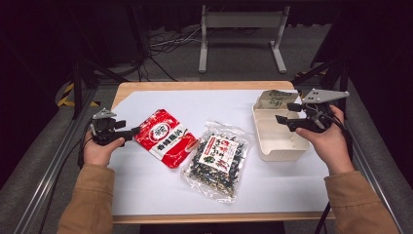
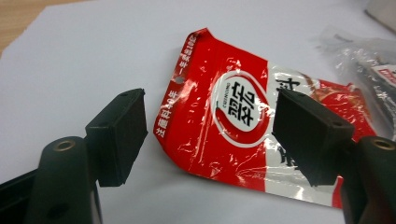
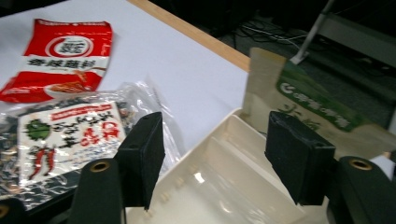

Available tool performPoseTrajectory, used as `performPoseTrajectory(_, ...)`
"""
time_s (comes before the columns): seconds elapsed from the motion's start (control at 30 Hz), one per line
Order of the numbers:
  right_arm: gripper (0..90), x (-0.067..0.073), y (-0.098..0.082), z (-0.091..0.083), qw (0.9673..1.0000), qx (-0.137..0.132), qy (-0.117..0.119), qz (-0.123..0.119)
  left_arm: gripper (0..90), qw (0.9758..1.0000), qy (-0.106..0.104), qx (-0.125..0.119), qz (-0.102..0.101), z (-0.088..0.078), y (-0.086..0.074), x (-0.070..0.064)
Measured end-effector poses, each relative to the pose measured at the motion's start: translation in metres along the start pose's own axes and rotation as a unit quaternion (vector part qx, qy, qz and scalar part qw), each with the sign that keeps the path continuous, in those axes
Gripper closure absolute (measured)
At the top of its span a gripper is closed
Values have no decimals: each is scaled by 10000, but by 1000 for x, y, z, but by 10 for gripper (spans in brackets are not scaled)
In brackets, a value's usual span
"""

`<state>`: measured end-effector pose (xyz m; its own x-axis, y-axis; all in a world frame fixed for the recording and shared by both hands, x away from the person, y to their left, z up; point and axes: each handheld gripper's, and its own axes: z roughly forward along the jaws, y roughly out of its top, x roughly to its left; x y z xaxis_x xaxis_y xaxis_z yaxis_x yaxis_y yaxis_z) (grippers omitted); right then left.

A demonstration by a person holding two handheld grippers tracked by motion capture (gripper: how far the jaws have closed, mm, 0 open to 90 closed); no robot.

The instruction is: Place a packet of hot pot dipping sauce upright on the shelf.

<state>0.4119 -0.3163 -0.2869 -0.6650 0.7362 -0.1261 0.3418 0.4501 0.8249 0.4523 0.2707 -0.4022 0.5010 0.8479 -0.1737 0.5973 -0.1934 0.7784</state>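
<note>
Grippers are hovering at both ends of the bench point(image 1: 146, 87) right now, each one empty. Over at the left edge, the left gripper point(image 1: 130, 132) is sitting low in the person's left hand point(image 1: 100, 151), jaws spread wide and pinching nothing. In the left gripper view those jaws are framing the near end of the red snack pouch point(image 2: 224, 116) without touching it; the pouch's hang-hole corner is lying between the two black pads point(image 2: 123, 135), flat on the white sheet point(image 2: 84, 56) that is covering the bench. The red snack pouch point(image 1: 164, 137) is resting left of the bench's middle, angled, its left end just beside the left gripper's tips.

Next to it, toward the middle, the clear bag of dark snacks point(image 1: 218, 158) is lying flat, its upper left corner close against the red pouch's right end.

On the right, the right gripper point(image 1: 284, 113) is being held by the right hand point(image 1: 328, 139) above the cream tray point(image 1: 280, 153), which is sitting near the bench's right edge. Its jaws are standing apart too, with nothing between the pads. Through the right gripper view, the jaws are looking down into the cream tray point(image 3: 224, 186), and a tan-and-green pouch point(image 3: 299, 98) is leaning upright at the tray's far end. That tan-and-green pouch point(image 1: 275, 97) is standing at the tray's back, toward the bench's far right corner.
</note>
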Motion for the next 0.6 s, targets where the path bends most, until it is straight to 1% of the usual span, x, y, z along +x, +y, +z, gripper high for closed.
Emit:
performPoseTrajectory(0.1, 400, 5, 1, 0, 9999, 1, 99, -24, 271, 9999, 44, 76, -67, 8, -1, 2)
performPoseTrajectory(0.13, 401, 7, 1, 0, 9999, -4, 115, -33, 274, 9999, 55, 112, -59, 10, -1, 3)
performPoseTrajectory(0.2, 402, 10, 3, 0, 9999, -16, 148, -67, 281, 9994, 239, 250, -14, 19, -2, 5)
performPoseTrajectory(0.23, 402, 11, 3, 0, 9998, -26, 160, -68, 286, 9992, 253, 302, -17, 22, -2, 6)
performPoseTrajectory(0.27, 402, 12, 4, 0, 9998, -37, 158, -88, 286, 9992, 196, 326, -117, 27, -4, 9)
performPoseTrajectory(0.3, 402, 13, 5, 0, 9998, -42, 166, -102, 284, 9991, 174, 362, -156, 29, -4, 10)
performPoseTrajectory(0.33, 402, 13, 5, 0, 9998, -42, 166, -102, 284, 9991, 174, 362, -156, 29, -4, 10)
performPoseTrajectory(0.43, 401, 13, 5, 0, 9998, -26, 165, -123, 284, 9985, 228, 460, -171, 39, -6, 12)
performPoseTrajectory(0.5, 400, 13, 5, 0, 9998, -26, 161, -108, 277, 9979, 225, 585, -141, 42, -7, 12)
performPoseTrajectory(0.6, 396, 13, 3, 0, 9998, -9, 157, -98, 268, 9976, 173, 646, -186, 45, -8, 15)
